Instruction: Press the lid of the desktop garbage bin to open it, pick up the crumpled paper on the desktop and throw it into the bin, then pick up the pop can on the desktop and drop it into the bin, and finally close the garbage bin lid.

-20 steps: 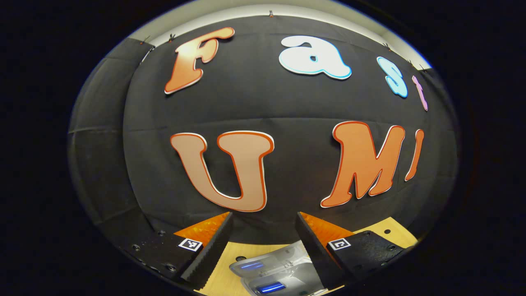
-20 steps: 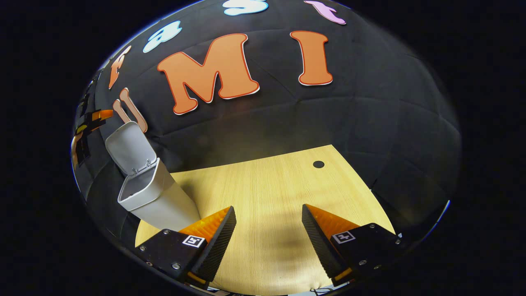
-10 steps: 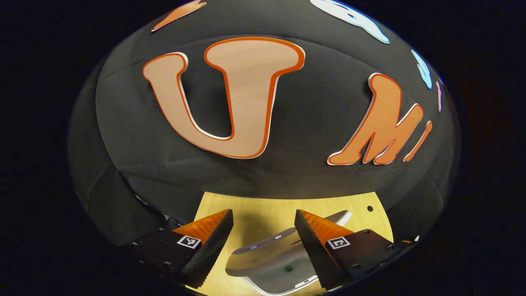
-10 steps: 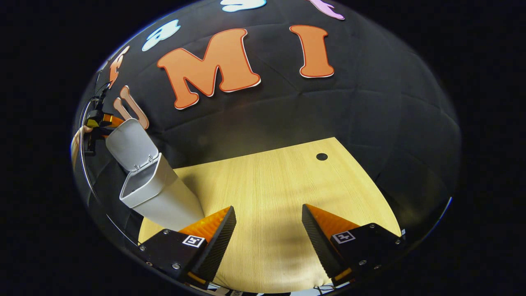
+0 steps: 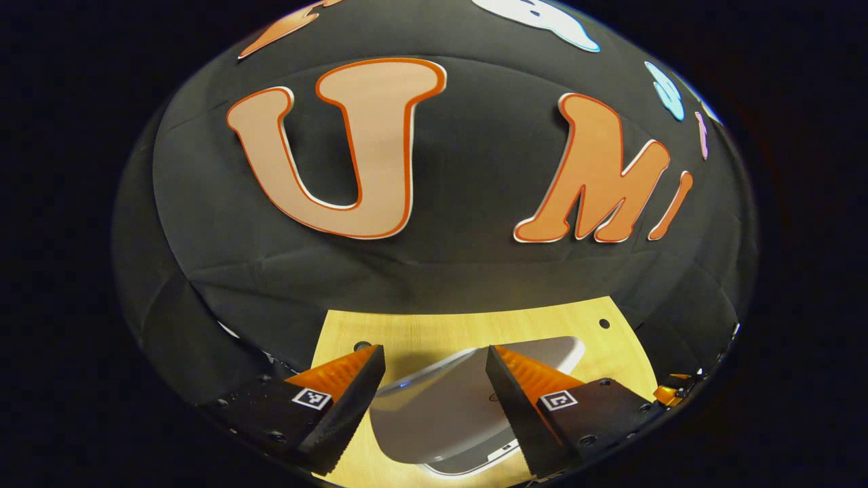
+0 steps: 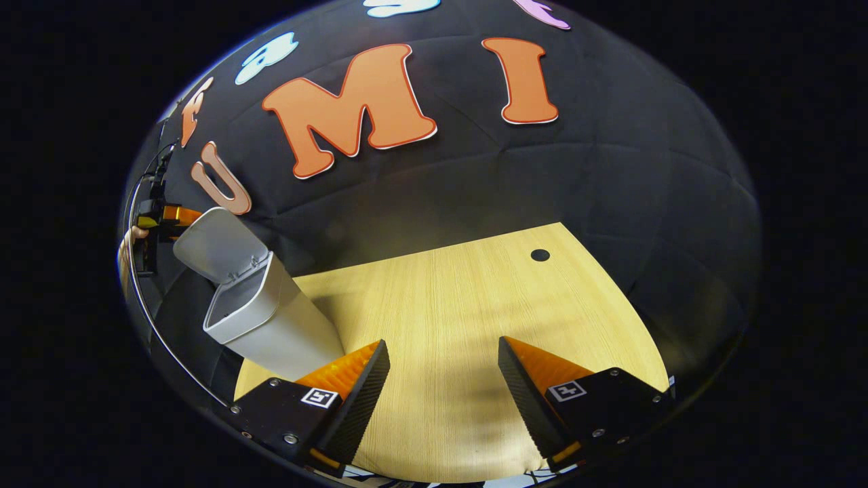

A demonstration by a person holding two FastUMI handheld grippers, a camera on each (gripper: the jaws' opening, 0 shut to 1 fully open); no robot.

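Note:
The white desktop bin stands at the left on the wooden table. Its lid is hinged up and leans over the opening. My left gripper, held by a hand, sits behind the lid's top edge. In the left gripper view the lid lies just below my open left gripper and covers most of the bin's rim. Whether a finger touches the lid I cannot tell. My right gripper hangs open over bare table, with nothing between its fingers.
A small dark hole marks the table's far right part, and two more holes show near the back edge in the left gripper view. The black cloth wall closes in behind the table.
The lid has swung down from upright and now leans over the bin's opening, hiding the inside. My left gripper has dropped and tilted down behind the lid. The right gripper has barely moved.

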